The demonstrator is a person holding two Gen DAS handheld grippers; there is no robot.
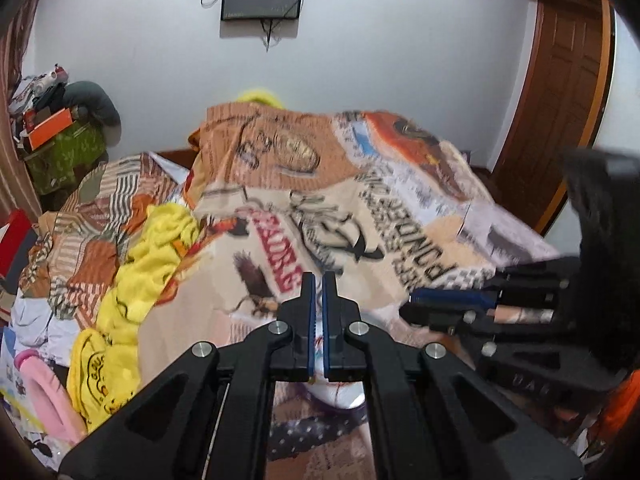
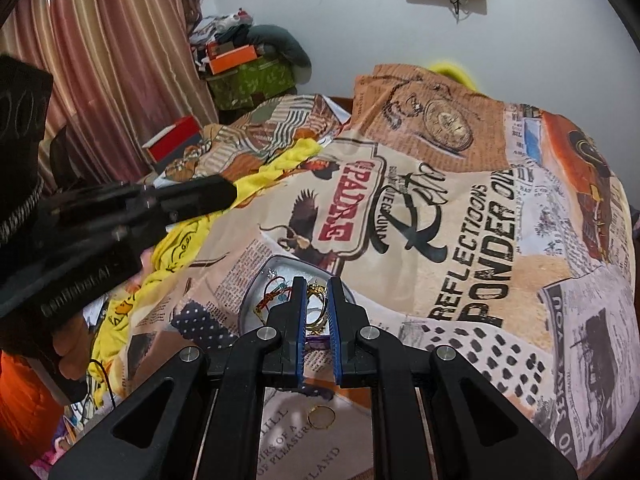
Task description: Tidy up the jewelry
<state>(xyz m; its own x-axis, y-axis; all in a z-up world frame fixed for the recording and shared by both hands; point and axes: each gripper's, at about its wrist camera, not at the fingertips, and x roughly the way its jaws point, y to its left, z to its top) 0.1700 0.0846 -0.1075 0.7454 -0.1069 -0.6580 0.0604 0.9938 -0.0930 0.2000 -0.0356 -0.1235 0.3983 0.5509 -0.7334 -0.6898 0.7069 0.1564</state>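
- right gripper (image 2: 317, 286) narrowly parted above the clear tray (image 2: 256, 300), gold jewelry (image 2: 316, 312) between its fingers (grip unclear)
- gold ring (image 2: 321, 417) lies nearer than the tray; left gripper (image 1: 319, 280) almost closed, empty

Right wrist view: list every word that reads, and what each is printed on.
"REFLECTIONS" on the printed bedspread.
"PONDER", same bedspread.
"OF PLEASUR", bedspread, near the gold ring.
Red sign lettering and newsprint columns: too garbled or small to read.
Left hand-held gripper body text: blurred.
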